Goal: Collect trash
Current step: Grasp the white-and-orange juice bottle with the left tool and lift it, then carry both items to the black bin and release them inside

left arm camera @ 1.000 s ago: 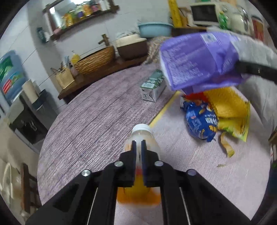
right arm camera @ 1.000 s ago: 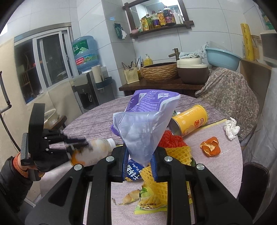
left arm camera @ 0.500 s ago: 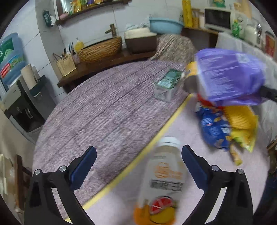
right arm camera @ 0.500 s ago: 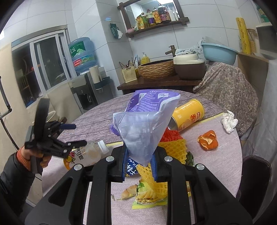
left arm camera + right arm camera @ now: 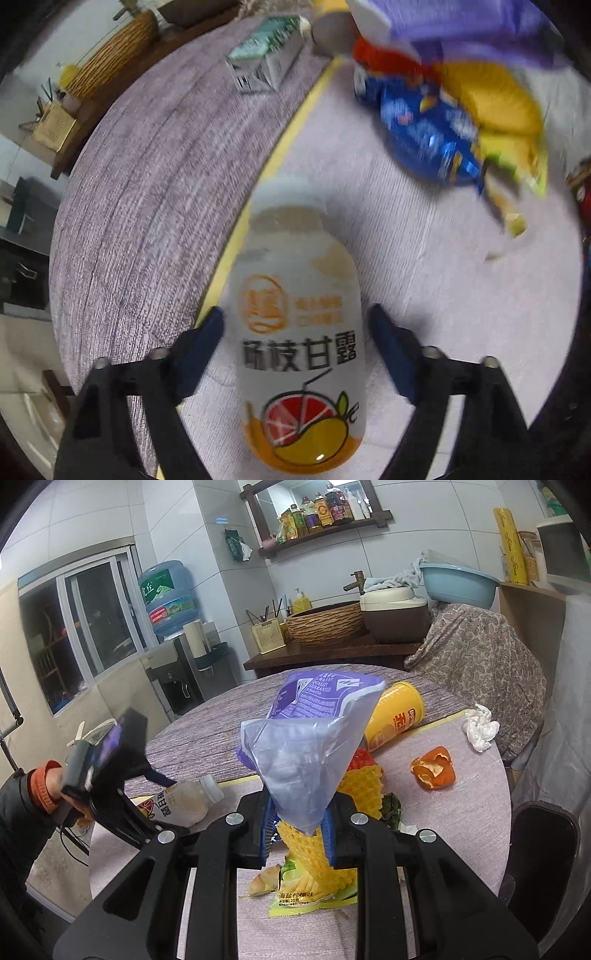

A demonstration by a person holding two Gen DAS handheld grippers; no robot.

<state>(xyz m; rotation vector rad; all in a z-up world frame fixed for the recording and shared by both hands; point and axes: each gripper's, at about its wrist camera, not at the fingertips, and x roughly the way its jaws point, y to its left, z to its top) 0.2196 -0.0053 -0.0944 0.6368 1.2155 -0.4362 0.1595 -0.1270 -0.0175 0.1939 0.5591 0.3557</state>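
Observation:
A juice bottle (image 5: 299, 332) with a white cap and a fruit label lies on its side on the round table (image 5: 147, 184). My left gripper (image 5: 295, 315) points steeply down over it. Its jaws straddle the bottle's middle and are closing, with a thin gap still showing at each blue pad (image 5: 210, 332). The right wrist view shows the bottle (image 5: 181, 805) at the table's left edge, with the left gripper (image 5: 159, 801) and a gloved hand over it. My right gripper (image 5: 297, 812) is shut on the neck of a purple bag (image 5: 317, 709), held up above the trash pile.
Under the bag lie a blue snack bag (image 5: 424, 136), yellow foam netting (image 5: 362, 786) and a yellow-green wrapper (image 5: 310, 897). A yellow can (image 5: 395, 716), orange peel (image 5: 432, 771) and a crumpled tissue (image 5: 480, 727) lie to the right. A green-white carton (image 5: 266, 62) sits farther back.
The left gripper let go of the bottle, which dropped to the table, opened wide, then came down over it with its jaws narrowing. The right gripper and bag have stayed put.

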